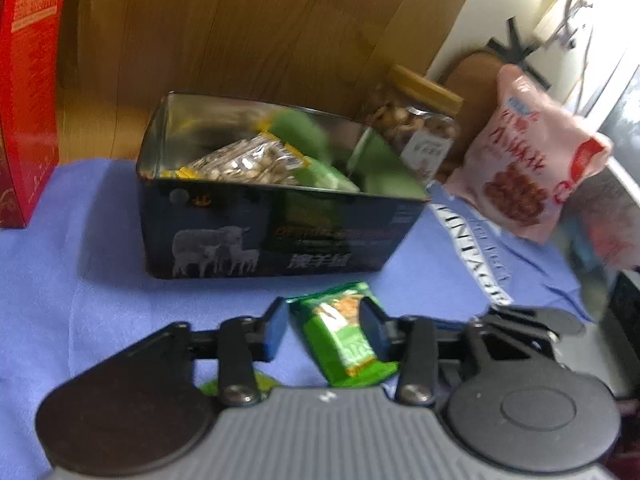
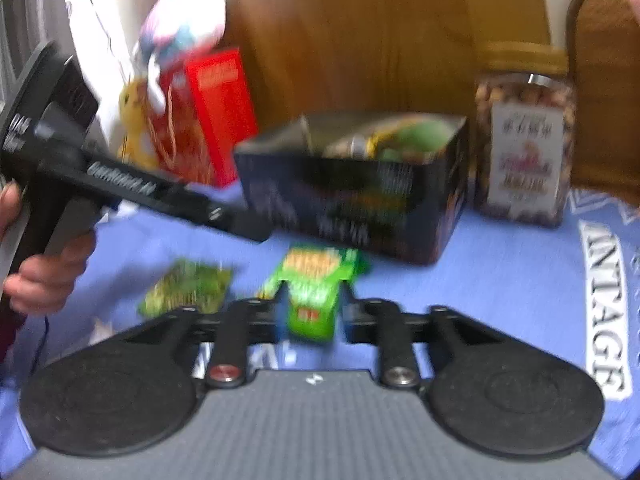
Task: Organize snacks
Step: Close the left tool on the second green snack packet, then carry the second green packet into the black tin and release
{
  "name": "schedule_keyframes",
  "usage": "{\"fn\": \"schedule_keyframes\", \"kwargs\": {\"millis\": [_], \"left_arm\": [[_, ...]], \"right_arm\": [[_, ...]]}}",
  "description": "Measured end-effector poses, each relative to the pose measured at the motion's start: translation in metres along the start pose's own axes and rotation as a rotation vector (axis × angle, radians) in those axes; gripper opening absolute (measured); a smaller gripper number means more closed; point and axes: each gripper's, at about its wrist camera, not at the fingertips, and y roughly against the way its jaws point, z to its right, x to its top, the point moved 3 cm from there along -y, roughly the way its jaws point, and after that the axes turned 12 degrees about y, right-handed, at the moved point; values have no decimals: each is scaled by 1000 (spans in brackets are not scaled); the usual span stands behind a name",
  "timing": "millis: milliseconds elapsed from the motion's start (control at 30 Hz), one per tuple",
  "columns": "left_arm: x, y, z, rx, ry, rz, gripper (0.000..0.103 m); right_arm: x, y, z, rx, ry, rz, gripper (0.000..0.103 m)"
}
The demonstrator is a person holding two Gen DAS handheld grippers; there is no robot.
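Sorting: snacks on a blue cloth (image 1: 80, 240).
Left gripper (image 1: 326, 332): jaws apart, either side of a green packet (image 1: 340, 344); contact unclear.
Right gripper (image 2: 312, 312): jaws apart around another green packet (image 2: 312, 284); blurred, grip uncertain.
Tin (image 1: 276, 236): far side, already holding packets.
Jar (image 2: 524, 148): right of tin.

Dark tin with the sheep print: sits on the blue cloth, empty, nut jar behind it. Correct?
Not empty. The left wrist view shows the dark tin already holding snack packets, some of them green. The rest holds: it sits on the blue cloth with the nut jar behind it.
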Motion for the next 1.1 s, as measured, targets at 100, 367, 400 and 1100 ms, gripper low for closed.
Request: {"fn": "schedule_keyframes", "kwargs": {"millis": [100, 367, 400, 1100], "left_arm": [[7, -18, -1, -12, -8, -12, 56], [-13, -28, 3, -19, -2, -117, 43], [-15, -28, 4, -15, -18, -119, 42], [62, 36, 23, -86, -36, 211, 30]], "right_arm": [[-8, -1, -5, 22, -27, -19, 46], [-7, -13, -6, 18, -3, -39, 47], [-7, -14, -7, 18, 6, -38, 47], [79, 1, -2, -136, 162, 189, 22]]}}
